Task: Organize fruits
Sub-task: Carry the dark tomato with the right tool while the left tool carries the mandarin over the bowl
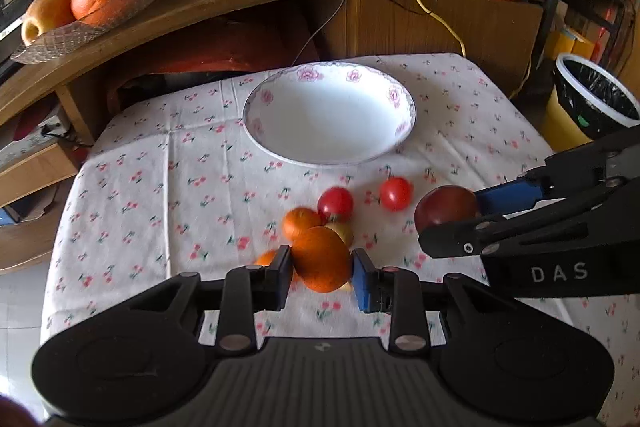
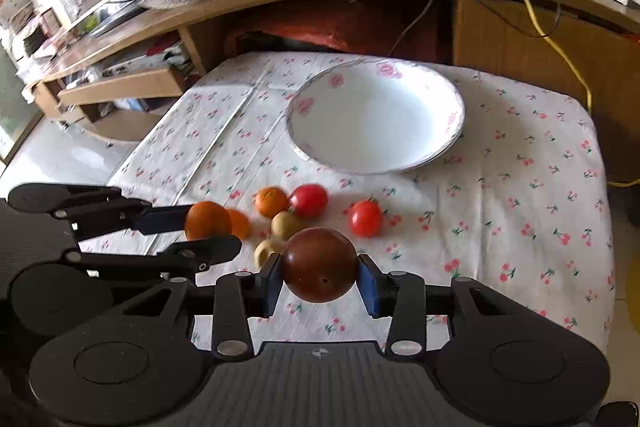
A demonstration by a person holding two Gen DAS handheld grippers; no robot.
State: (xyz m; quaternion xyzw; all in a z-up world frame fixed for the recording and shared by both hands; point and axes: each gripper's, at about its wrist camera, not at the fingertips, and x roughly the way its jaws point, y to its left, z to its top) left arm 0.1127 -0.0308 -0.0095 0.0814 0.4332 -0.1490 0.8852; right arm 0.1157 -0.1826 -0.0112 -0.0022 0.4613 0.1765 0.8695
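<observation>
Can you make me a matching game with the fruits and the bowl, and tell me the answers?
Things:
1. big orange
2. dark red fruit
3. white bowl
4. red tomato

Where:
A. lying loose on the cloth
B. between the right gripper's fingers
C. nothing inside
D. between the left gripper's fingers

Pairs: 1-D, 2-B, 3-C, 4-A

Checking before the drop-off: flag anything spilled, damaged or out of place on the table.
Nothing spilled or broken. The dark red fruit in the right gripper has a small hole in its skin. The plate is empty.
</observation>
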